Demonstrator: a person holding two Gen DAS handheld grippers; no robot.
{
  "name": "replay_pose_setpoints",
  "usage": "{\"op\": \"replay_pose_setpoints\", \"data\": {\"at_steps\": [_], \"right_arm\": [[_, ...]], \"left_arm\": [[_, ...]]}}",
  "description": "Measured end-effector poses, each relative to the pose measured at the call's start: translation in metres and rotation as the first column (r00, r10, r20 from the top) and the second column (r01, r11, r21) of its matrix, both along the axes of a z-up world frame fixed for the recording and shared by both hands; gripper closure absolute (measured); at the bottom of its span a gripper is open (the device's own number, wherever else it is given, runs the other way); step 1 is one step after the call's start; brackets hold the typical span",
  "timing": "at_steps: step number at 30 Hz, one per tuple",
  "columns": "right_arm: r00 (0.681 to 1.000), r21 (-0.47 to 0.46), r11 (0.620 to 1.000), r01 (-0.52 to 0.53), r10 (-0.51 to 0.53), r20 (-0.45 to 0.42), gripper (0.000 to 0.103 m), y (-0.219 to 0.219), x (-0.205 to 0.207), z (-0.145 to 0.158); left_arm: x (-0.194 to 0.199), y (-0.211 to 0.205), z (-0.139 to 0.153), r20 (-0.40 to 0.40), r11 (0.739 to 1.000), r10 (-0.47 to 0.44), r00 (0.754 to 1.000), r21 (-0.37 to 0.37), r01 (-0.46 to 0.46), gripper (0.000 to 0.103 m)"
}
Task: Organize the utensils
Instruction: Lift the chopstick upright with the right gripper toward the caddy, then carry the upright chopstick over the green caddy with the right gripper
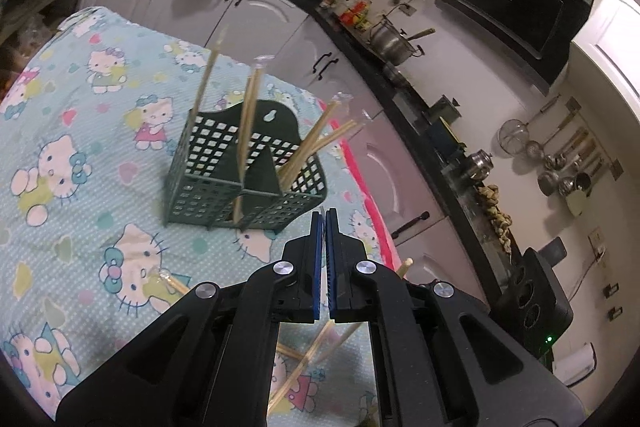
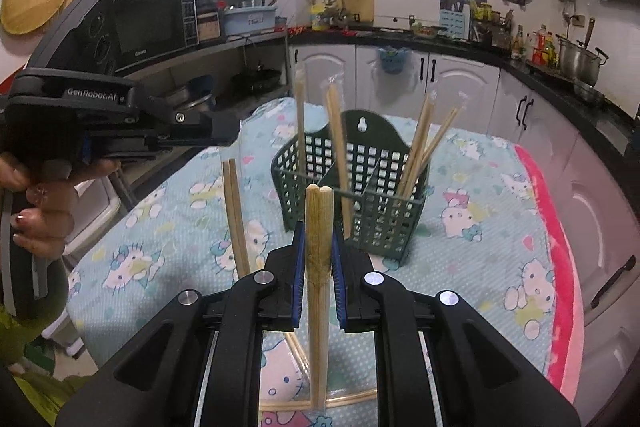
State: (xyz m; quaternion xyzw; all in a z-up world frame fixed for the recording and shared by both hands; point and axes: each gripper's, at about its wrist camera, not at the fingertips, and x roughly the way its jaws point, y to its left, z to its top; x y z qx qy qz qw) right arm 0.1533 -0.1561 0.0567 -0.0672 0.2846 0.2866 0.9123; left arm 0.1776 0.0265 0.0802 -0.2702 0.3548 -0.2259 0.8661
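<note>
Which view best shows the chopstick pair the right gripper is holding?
The right wrist view: the wrapped chopstick pair stands upright, clamped in the right gripper. The left wrist view shows only one tip behind the left gripper.

Leaning chopsticks (image 2: 416,147) crowd basket (image 2: 376,219) top; front cloth (image 2: 460,267) open.

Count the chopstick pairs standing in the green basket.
4 chopstick pairs: one at the basket's left, one near the middle, two leaning on the right; none seems hidden.
</note>
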Motion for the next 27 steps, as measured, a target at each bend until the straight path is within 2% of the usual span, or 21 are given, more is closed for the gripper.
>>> {"op": "replay_pose_setpoints", "data": {"at_steps": [19,27], "right_arm": [[0.994,0.057,0.997,0.058,-0.063,0.087,0.091,-0.007,0.007,0.031],[0.990,0.083,0.993,0.079,-0.088,0.113,0.091,-0.011,0.011,0.043]], "left_arm": [[0.010,-0.014,0.041,0.092,0.999,-0.040,0.995,0.011,0.039,0.103],[0.017,-0.014,0.068,0.152,0.999,-0.031,0.988,0.020,0.029,0.103]]}}
